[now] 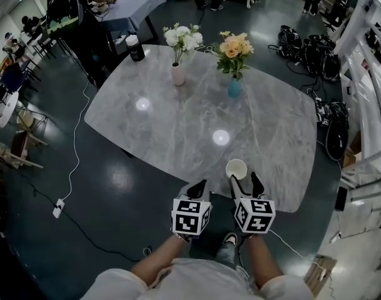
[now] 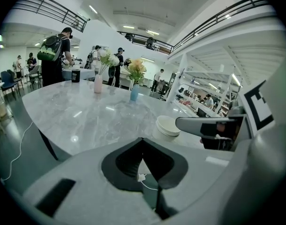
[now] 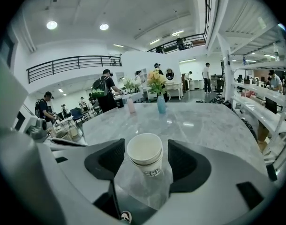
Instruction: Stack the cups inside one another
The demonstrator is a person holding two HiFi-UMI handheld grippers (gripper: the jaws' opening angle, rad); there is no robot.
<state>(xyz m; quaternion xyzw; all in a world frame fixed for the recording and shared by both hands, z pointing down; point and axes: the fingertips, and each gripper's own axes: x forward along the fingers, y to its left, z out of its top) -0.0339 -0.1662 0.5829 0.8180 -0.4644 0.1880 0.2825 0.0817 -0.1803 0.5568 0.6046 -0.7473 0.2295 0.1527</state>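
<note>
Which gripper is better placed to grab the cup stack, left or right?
Right. The right gripper is open, and the cup stack stands between its jaws with the pads clear of it. The left gripper is shut, with the stack off to its side.

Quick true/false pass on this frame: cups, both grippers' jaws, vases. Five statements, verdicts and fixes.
1. The cups sit nested as one cup stack on the table. True.
2. The right gripper is clamped on the cup stack. False: its jaws stand apart with the stack between them and a gap on each side.
3. The left gripper has its jaws together with nothing in them. True.
4. The cup stack lies tipped on its side. False: it stands upright, mouth up, near the table's near edge.
5. A pink vase and a blue vase, both with flowers, stand toward the table's far side. True.
</note>
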